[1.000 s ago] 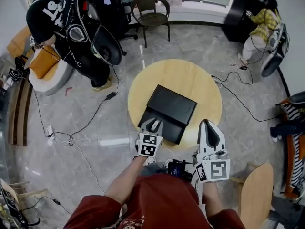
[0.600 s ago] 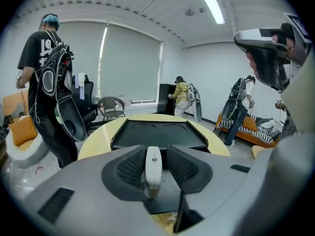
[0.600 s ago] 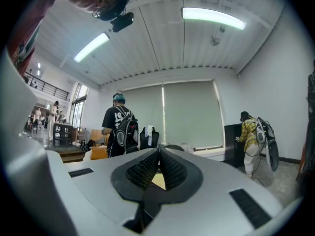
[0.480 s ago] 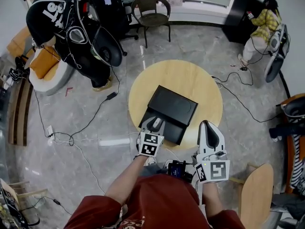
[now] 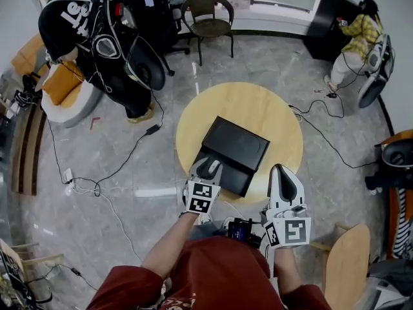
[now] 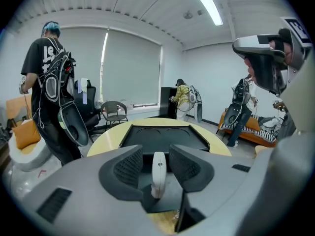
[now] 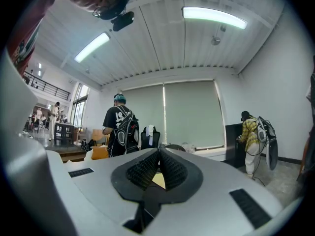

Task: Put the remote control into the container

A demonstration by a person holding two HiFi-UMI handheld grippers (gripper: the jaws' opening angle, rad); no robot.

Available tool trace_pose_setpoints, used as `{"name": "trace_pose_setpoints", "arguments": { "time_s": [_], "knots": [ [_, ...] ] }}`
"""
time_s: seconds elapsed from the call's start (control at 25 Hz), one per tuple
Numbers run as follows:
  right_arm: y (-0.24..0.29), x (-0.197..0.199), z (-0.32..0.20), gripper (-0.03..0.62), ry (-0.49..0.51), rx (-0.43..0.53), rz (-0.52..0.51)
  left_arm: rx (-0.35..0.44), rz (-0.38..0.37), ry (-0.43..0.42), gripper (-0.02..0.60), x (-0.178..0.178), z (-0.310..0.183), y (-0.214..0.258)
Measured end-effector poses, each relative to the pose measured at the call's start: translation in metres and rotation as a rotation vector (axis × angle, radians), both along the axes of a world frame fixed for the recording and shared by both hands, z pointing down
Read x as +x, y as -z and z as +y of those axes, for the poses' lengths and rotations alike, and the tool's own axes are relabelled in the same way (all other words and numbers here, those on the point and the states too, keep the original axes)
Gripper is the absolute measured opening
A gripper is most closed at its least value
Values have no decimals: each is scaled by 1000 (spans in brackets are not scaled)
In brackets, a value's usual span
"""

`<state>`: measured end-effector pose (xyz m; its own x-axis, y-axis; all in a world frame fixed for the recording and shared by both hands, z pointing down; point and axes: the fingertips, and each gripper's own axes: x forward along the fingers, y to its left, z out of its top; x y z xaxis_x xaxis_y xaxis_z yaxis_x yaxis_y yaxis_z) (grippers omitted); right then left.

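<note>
Left gripper view shows the left gripper (image 6: 157,155) with its jaws opening, both pads clear of the white remote (image 6: 158,175). The remote stands on edge between them, its lower end on the near part of the black container (image 6: 165,134), so the release looks all but made. Otherwise the container holds nothing, only two round recesses. The right gripper (image 7: 158,163) is closed and empty.

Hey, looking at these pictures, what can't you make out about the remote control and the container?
- Left gripper view: the left gripper, its jaws opening with the remote control between them, covers the remote's lower end, so whether it rests on the container floor is hidden.
- Remote's buttons: edge-on there, too small in the head view.
- Head view: the left gripper covers the container's near edge.
- Right gripper view: the shut right gripper blocks most of the table.
</note>
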<state>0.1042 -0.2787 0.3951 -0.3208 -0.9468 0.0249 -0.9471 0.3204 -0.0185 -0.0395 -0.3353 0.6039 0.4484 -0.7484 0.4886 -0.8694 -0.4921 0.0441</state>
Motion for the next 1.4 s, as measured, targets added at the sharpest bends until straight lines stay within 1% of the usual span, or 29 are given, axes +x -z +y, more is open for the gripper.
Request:
{"name": "trace_pose_setpoints", "arguments": {
  "time_s": [0.2, 0.44, 0.84, 1.08, 1.2, 1.32, 1.4],
  "knots": [
    [-1, -1, -3, 25, 8, 4, 0, 43, 11, -6, 162, 1, -3, 19],
    [-1, -2, -3, 25, 9, 4, 0, 96, 53, 4, 164, -3, 1, 48],
    [4, -1, 2, 25, 10, 10, -2, 227, 174, 63, 164, -21, 14, 124],
    [6, -2, 6, 25, 13, 14, 1, 342, 240, 92, 164, -38, 30, 174],
    [7, -2, 7, 25, 15, 16, 4, 389, 265, 100, 164, -44, 38, 194],
    [8, -4, 6, 25, 18, 21, 4, 416, 288, 103, 164, -47, 43, 204],
    [9, -5, 7, 25, 20, 23, 5, 438, 285, 104, 163, -47, 47, 209]
  ]
}}
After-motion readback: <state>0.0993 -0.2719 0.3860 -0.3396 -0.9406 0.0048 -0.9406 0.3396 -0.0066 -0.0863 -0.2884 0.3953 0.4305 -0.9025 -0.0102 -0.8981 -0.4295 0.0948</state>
